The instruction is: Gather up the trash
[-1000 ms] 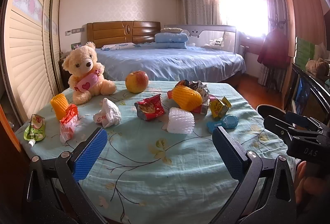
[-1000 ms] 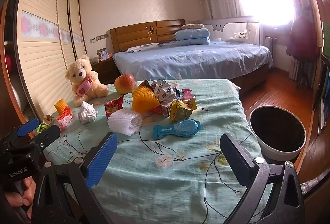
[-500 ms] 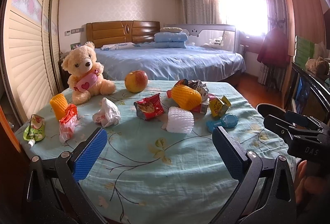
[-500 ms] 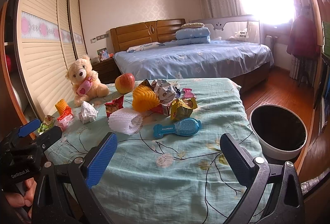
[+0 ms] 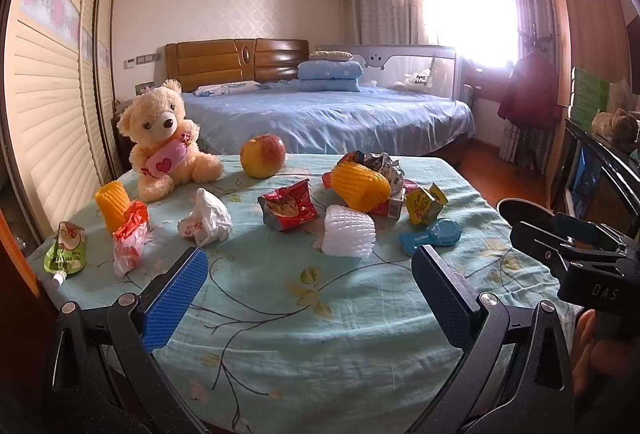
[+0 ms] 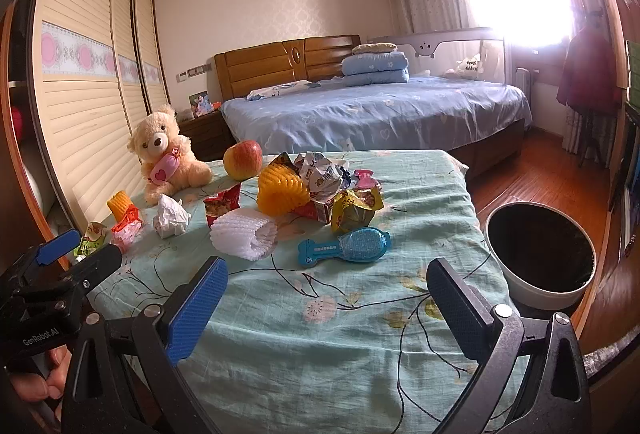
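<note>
Evidently nothing has moved — both hand-held grippers, left (image 5: 306, 288) and right (image 6: 326, 292), hang wide open and empty; wrappers (image 6: 356, 208) at centre frame await the bin (image 6: 540, 288).

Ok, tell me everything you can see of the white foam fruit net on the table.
The white foam fruit net is a soft mesh sleeve of ribbed, lattice-like foam, lying on its side on the teal floral tablecloth, nearer the grippers than the trash pile. In the right wrist view its open end faces right, showing a hollow inside. It looks squashed but intact. The red snack wrapper lies just behind it and the yellow foam net beyond; whether they touch it is unclear. No gripper touches it.
</note>
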{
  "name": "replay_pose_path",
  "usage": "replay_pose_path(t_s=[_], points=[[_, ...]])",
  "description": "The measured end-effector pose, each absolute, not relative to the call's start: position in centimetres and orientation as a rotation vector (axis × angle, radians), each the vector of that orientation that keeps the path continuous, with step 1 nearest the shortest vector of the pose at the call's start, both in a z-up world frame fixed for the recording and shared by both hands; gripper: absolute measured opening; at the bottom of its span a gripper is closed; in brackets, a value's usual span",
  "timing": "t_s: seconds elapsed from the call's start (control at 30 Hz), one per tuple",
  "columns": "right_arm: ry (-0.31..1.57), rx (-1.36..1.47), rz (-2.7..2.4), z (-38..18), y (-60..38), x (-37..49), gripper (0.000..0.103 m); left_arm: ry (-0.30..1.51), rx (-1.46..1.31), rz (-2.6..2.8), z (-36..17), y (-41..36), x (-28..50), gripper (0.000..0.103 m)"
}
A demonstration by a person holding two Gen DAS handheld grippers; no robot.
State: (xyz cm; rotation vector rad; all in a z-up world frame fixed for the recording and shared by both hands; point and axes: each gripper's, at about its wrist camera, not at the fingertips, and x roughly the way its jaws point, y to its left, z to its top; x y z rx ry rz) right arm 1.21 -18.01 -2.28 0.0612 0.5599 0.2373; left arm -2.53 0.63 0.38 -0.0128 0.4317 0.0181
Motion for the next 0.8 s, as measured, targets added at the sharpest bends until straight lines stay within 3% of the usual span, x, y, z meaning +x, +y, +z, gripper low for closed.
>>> replay_pose_path(t_s=[0.8], points=[[0.737,0.05,0.292,-5.1,-18.8,6.2,0.1,0.605,-0.017,-0.006,-2.3,0.0,2.9,0.103]])
